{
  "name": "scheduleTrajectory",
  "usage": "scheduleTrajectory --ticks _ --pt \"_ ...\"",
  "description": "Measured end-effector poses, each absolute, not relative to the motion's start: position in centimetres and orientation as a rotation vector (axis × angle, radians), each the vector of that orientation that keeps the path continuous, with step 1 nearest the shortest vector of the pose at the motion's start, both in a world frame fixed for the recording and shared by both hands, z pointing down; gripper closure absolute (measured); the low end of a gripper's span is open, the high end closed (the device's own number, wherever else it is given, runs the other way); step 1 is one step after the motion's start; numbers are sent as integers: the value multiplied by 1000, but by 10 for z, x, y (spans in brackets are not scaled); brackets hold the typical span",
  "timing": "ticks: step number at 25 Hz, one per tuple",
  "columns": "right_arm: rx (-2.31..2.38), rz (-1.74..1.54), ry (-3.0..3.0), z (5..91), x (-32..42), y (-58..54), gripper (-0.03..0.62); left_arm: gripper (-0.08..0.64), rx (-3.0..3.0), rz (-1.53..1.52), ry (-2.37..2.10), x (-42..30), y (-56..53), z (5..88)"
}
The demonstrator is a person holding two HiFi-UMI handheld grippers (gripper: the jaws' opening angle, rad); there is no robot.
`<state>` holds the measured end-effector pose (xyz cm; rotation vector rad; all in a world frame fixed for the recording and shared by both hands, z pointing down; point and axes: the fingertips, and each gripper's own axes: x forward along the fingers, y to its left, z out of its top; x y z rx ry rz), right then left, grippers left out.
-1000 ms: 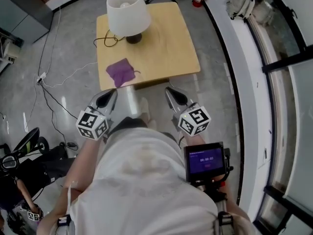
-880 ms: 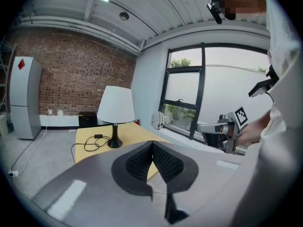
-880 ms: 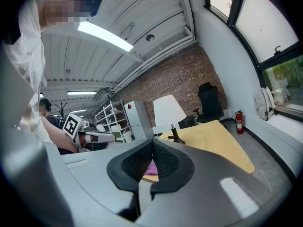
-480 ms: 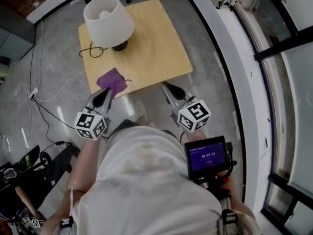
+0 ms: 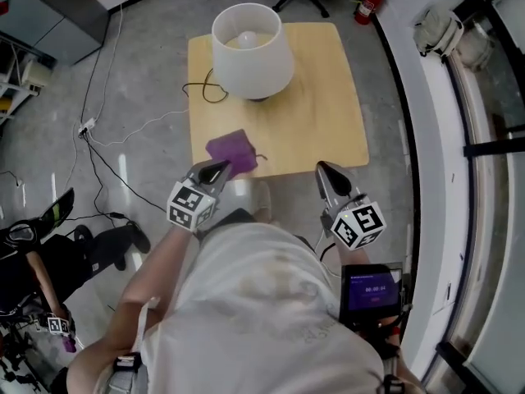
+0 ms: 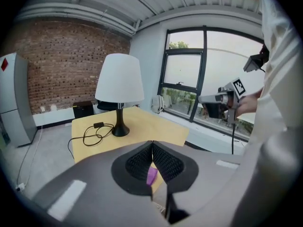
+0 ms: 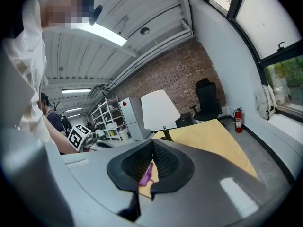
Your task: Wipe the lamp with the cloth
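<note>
A lamp with a white shade stands at the far left part of the wooden table; it also shows in the left gripper view as the lamp and in the right gripper view as the lamp. A purple cloth lies crumpled at the table's near left edge. My left gripper is shut and empty, its tips right at the cloth's near side; whether they touch it I cannot tell. My right gripper is shut and empty, just short of the table's near right edge.
The lamp's black cable coils on the table left of the base. More cables trail over the floor at left. A fire extinguisher and a backpack sit by the window wall at right. A small screen hangs at the person's waist.
My left gripper has come forward and down to the table's near edge, up to the cloth. My right gripper has also come forward toward the table. Both stayed shut.
</note>
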<state>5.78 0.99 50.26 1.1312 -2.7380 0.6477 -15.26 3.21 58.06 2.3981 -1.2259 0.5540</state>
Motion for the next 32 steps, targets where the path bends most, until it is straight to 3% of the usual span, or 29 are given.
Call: scheduleTrajectory --ticks 11,24,28,32 --pt "1016 681 -2666 522 38 -19 581 519 2336 945 -1095 -168 16 665" --pt "1082 671 -2641 513 37 -58 581 325 2299 1324 -863 -170 -7 717" --pt "1106 680 -2637 512 39 -61 581 331 2275 1393 -820 -171 -7 731" --pt "1097 672 -2639 510 43 -69 581 397 2271 1422 -798 -168 -9 738"
